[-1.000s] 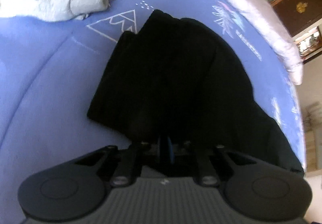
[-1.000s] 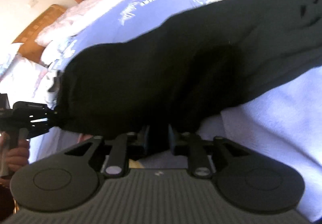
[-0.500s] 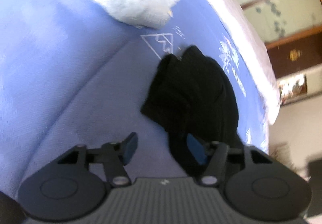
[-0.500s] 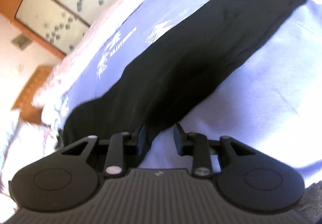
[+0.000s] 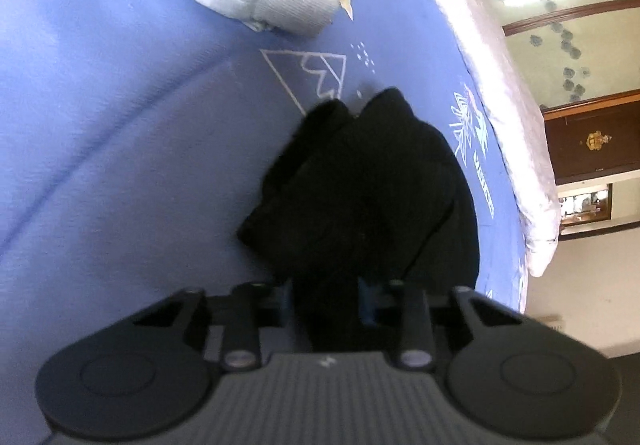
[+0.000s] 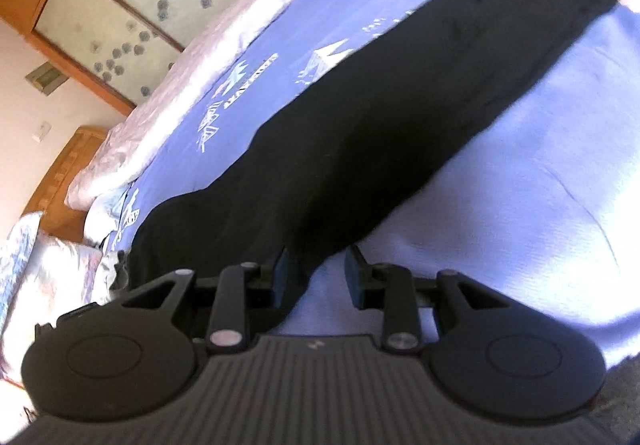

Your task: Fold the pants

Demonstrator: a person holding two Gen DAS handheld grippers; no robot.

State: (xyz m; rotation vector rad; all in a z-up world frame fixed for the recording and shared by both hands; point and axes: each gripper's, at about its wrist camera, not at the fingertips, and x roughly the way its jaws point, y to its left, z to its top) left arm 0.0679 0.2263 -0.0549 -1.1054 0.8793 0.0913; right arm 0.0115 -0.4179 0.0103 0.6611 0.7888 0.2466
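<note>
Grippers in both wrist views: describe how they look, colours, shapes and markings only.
The left gripper and right gripper look alike: matte black bodies with a ribbed grey top plate bearing a small white mark, two round black discs, silver pivot pins, angled linkage bars, dark blue finger pads. No cables or sleeves show.

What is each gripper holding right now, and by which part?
Left gripper: has just been closing on the black pants, at their near end. Right gripper: holds nothing; the pants' edge lies between its open fingers, touching only one.
</note>
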